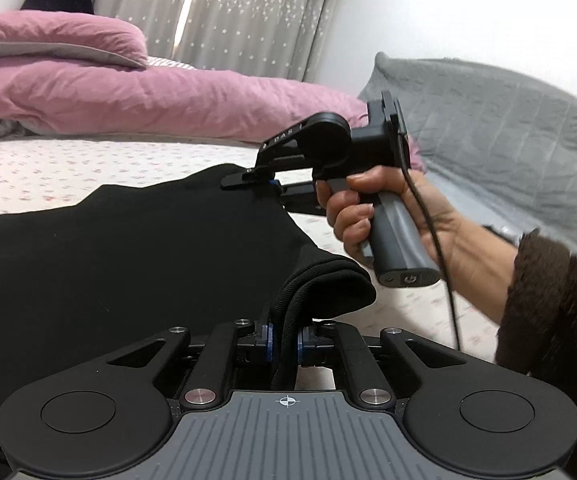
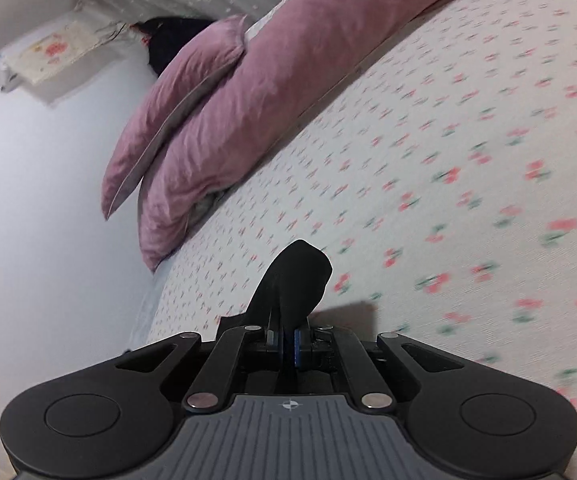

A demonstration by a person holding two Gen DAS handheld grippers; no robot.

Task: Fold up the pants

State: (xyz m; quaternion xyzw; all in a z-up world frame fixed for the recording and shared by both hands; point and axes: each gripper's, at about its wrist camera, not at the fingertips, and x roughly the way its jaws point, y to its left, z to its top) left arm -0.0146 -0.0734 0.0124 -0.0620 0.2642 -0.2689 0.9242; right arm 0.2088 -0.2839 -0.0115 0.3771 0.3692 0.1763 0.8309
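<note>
Black pants (image 1: 128,248) lie flat on the floral bed sheet (image 1: 68,168), stretching away left of both grippers, left gripper (image 1: 286,344) clamped on the near ribbed corner, right gripper (image 2: 287,346) clamped on the far corner.

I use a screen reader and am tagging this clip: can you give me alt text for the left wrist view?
The left hand-held gripper is shut on a bunched edge of black pants spread on a floral bed sheet. Beyond, a hand holds the right hand-held gripper at the pants' far edge; a pink duvet lies behind.
</note>
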